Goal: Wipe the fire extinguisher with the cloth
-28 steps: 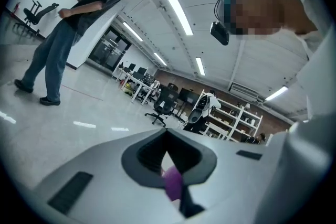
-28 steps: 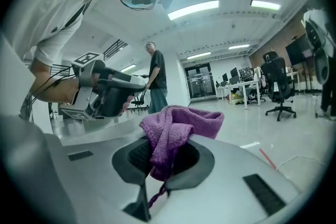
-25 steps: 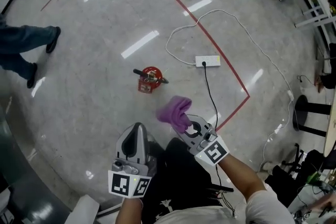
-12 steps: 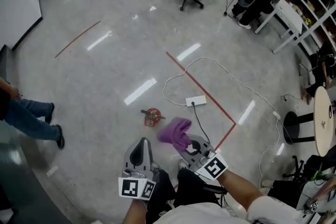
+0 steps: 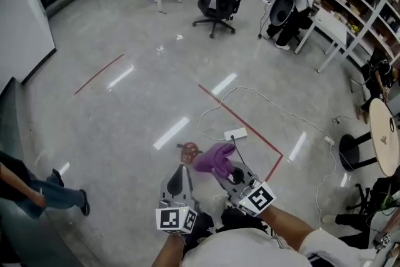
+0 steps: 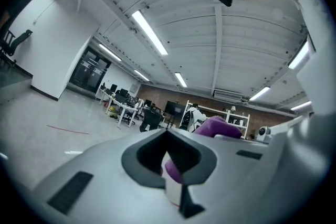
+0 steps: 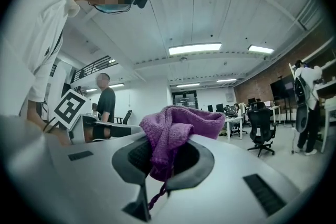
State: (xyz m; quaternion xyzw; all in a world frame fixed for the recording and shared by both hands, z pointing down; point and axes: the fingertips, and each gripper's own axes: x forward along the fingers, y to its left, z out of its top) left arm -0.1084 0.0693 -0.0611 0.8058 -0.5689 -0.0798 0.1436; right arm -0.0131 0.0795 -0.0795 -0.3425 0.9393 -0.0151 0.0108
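The right claw (image 7: 157, 161) is clamped on the purple cloth (image 7: 181, 126), which bunches up above its jaws; the left claw (image 6: 168, 136) has its jaws pressed together with nothing between them; in the head view both are held side by side, low down; the red fire extinguisher (image 5: 189, 149) sits on the grey floor (image 5: 125, 115) just beyond them, partly hidden by the cloth; a white power strip (image 5: 235, 133) lies near it.

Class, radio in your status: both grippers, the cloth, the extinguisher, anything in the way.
Left gripper shut, empty. Right gripper shut on purple cloth. Fire extinguisher on floor ahead, not touched. Nothing seen between.
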